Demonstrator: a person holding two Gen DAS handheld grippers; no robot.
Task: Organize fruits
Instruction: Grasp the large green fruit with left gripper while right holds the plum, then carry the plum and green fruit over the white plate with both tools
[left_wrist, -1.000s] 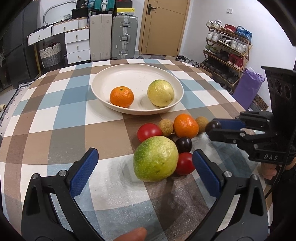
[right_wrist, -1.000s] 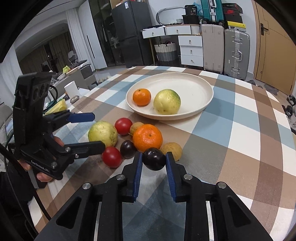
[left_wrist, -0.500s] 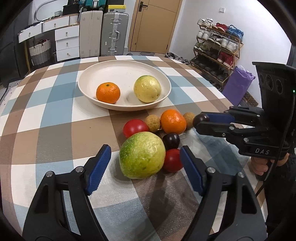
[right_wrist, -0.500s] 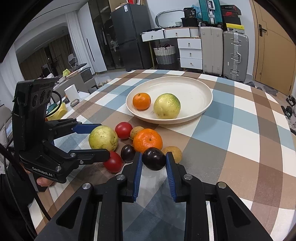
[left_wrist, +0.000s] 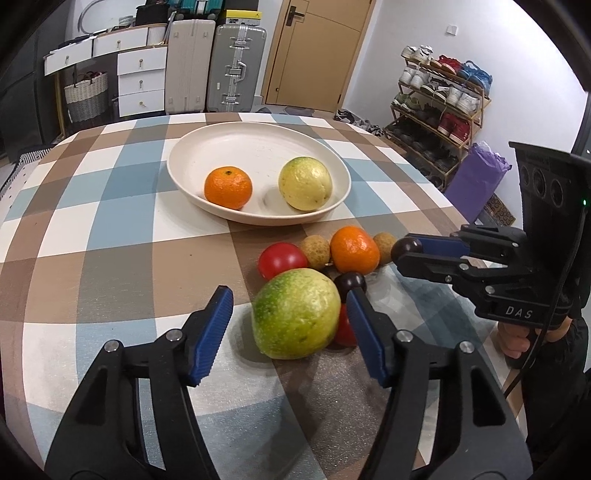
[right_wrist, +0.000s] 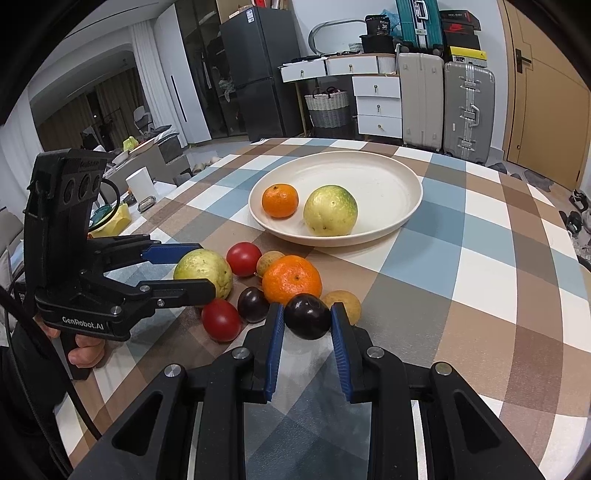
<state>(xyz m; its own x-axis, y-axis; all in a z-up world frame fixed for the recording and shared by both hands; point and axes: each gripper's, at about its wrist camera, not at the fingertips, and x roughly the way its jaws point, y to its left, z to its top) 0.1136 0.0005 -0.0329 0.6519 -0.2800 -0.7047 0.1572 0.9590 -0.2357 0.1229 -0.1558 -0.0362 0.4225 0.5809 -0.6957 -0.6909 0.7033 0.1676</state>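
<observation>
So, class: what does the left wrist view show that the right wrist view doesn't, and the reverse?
Only the left wrist view: the shoe rack and purple bag.

Only the right wrist view: the black fridge and the right gripper shut on a dark plum.

Both: the cream plate holding a mandarin, and the left gripper, jaws closing around the big green fruit.

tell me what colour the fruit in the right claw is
Dark purple, nearly black plum; it shows best in the right wrist view.
</observation>
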